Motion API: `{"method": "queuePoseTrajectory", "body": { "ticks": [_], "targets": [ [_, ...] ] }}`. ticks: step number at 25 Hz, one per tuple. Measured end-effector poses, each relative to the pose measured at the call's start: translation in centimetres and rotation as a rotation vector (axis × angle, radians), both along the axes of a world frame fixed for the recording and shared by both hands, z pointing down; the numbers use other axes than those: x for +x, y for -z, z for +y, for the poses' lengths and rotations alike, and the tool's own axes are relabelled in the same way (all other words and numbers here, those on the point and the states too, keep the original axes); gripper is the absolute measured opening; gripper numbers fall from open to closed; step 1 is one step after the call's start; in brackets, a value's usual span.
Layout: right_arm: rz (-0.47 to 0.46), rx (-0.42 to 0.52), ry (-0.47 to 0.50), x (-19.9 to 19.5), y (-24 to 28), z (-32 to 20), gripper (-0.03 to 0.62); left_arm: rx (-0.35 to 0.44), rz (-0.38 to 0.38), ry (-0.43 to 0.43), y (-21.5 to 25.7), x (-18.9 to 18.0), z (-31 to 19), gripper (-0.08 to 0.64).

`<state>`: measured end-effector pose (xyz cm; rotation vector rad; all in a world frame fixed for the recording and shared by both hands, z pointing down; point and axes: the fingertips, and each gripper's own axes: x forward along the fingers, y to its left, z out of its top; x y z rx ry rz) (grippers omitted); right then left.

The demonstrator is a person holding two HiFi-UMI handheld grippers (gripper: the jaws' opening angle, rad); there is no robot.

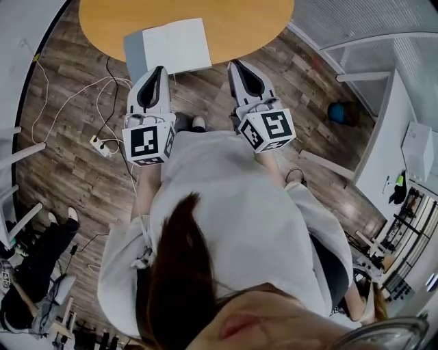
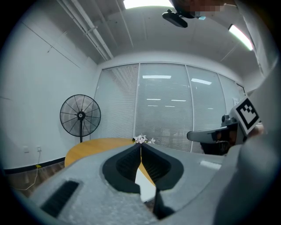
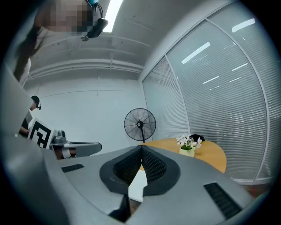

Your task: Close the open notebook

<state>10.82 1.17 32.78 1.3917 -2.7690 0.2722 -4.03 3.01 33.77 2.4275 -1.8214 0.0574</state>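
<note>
The open notebook (image 1: 168,46) lies on the near edge of the oval wooden table (image 1: 239,20), one page white and the left part in grey shade. My left gripper (image 1: 159,69) hovers with its tips over the notebook's near edge, jaws closed together and empty. My right gripper (image 1: 236,64) is just right of the notebook, over the table's rim, jaws also together and empty. In the left gripper view a strip of the white notebook (image 2: 145,183) shows below the closed left gripper (image 2: 141,145). In the right gripper view the notebook (image 3: 138,184) shows the same way below the right gripper (image 3: 141,146).
A small pot of flowers (image 3: 189,144) stands on the far side of the table (image 3: 210,154), and a standing fan (image 2: 80,116) is behind it. A power strip and cables (image 1: 102,145) lie on the wood floor at the left. Another person (image 1: 34,273) sits at the lower left.
</note>
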Motion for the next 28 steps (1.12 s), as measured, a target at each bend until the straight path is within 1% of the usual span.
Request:
{"method": "queuePoseTrajectory", "body": {
  "ticks": [6,10,16,21,28],
  "targets": [
    [-0.004,-0.023,0.003,0.2,-0.5,-2.0,0.003,-0.021,0.012,-0.003,-0.3,0.3,-2.3,0.018],
    [0.002,-0.029,0.0,-0.4,-0.8,-3.4,0.003,-0.035,0.023,0.002,-0.8,-0.6,-4.0,0.018],
    [0.007,-0.033,-0.014,-2.0,-0.4,-7.3,0.003,-0.043,0.028,-0.003,-0.7,-2.6,-8.2,0.018],
    [0.011,-0.029,-0.026,-4.1,0.3,-10.7,0.003,-0.037,0.026,-0.034,0.3,-4.4,-11.8,0.018],
    [0.013,-0.036,-0.064,-5.6,-0.3,-14.0,0.003,-0.046,0.024,-0.078,-0.4,-5.9,-15.6,0.018]
  ]
}}
